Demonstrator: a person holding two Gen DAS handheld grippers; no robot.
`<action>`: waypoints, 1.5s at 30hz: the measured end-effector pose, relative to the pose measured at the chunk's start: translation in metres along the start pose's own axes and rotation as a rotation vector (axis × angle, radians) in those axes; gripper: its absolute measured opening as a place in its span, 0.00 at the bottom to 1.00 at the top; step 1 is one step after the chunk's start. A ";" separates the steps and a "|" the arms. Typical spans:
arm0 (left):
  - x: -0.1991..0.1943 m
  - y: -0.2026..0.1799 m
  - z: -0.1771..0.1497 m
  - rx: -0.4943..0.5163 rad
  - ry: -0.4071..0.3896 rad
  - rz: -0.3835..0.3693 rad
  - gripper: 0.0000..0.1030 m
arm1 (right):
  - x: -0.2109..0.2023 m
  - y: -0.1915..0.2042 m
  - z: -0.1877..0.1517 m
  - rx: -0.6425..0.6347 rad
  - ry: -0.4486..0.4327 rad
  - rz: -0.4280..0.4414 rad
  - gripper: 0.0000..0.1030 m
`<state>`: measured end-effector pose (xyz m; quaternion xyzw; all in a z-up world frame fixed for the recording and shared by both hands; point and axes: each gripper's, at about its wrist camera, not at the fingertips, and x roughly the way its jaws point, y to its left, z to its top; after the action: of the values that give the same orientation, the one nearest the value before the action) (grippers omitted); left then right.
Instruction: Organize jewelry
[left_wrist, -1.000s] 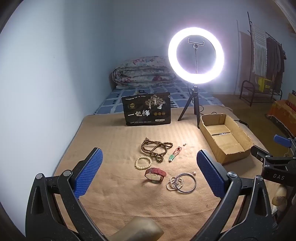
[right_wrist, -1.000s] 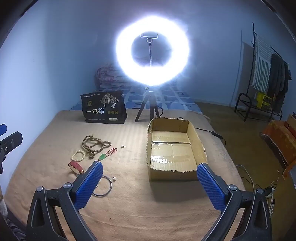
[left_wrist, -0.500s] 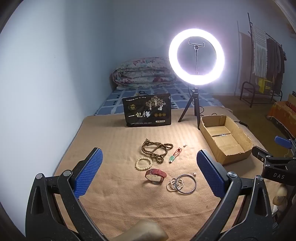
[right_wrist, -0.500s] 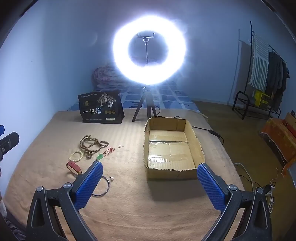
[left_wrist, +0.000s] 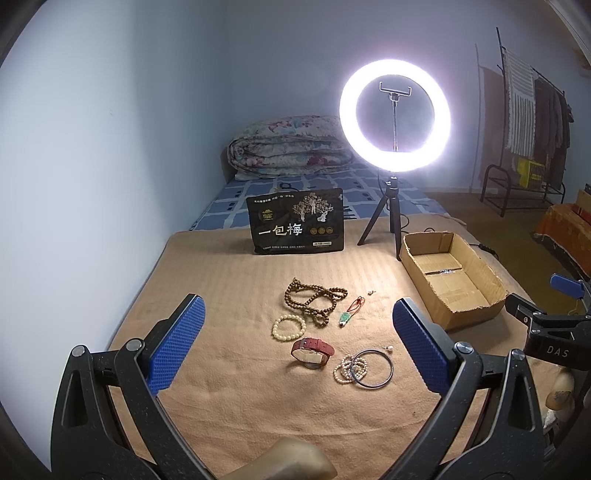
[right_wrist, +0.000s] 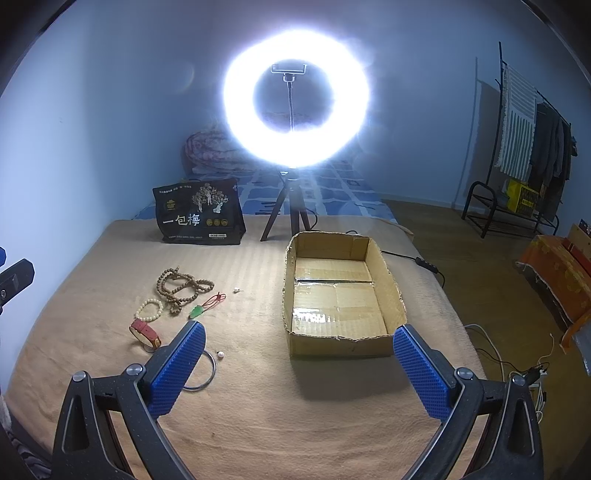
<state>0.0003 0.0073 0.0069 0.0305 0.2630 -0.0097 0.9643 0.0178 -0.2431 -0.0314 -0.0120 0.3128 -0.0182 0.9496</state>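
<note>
The left gripper (left_wrist: 295, 339), fingers spread and empty, faces the red-strapped wristwatch (left_wrist: 312, 352) lying nearest, crosswise between them.

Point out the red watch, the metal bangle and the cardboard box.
red watch (left_wrist: 312, 349): left wrist view, on its red strap.
metal bangle (left_wrist: 388, 374): left wrist view, on the ring's right edge.
cardboard box (right_wrist: 340, 345): right wrist view, on the near outer wall.
</note>
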 end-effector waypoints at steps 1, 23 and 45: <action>0.000 0.001 0.001 -0.002 0.001 0.000 1.00 | 0.000 0.000 0.000 -0.001 0.001 0.000 1.00; 0.024 -0.013 -0.004 0.008 0.033 0.006 1.00 | 0.013 -0.003 0.003 0.014 0.026 -0.012 1.00; 0.044 -0.005 -0.016 -0.008 0.078 0.001 1.00 | 0.036 0.006 0.003 0.013 0.071 0.008 1.00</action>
<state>0.0293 0.0031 -0.0295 0.0268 0.3003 -0.0070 0.9534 0.0489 -0.2386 -0.0508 -0.0040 0.3461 -0.0167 0.9380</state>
